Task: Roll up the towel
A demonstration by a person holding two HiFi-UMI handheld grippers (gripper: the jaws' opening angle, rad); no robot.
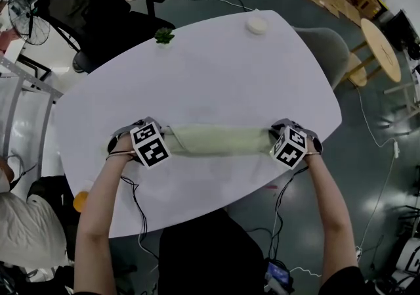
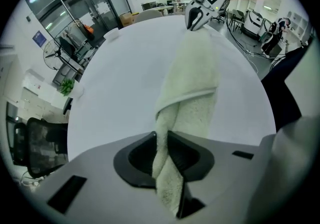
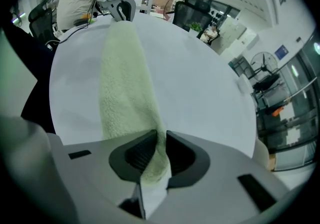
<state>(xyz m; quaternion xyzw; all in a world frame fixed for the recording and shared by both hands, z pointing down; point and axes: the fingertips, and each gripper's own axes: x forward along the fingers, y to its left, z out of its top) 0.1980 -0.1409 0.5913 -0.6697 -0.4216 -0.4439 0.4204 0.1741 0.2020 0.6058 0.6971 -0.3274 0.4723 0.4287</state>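
From the head view, the towel [image 1: 216, 140] lies on the near part of the white table [image 1: 216, 70], stretched left to right as a long narrow band between the left claw [image 1: 159, 137] and the right claw [image 1: 278, 137], one at each end. It already looks gathered lengthwise into a slim strip rather than spread flat. I judge the task as partly done: at least one fold or turn is in, but the strip still looks flattish and loose, so it needs more turns and tightening before it counts as a roll. A small plant [image 1: 164, 36] and a round white thing [image 1: 257, 25] stand at the far edge, well apart from the work, and a dark chair [image 1: 98, 4] stands beyond the table at the far left. In the left gripper view, the left claw is pressed onto the towel's end, which is bunched and twisted between the jaws and hangs past them. Further along, one hemmed flap wraps over the fluffy layer beneath, so the wrap is loose and open here. The cloth is pale green, thick and nubbly, and runs straight across to the other claw at the far end. In the right gripper view, the right claw likewise pinches its end, a thin fold of cloth squeezed between nearly closed jaws. From here the band looks wider and flatter, lying on the table with no tight coil showing.
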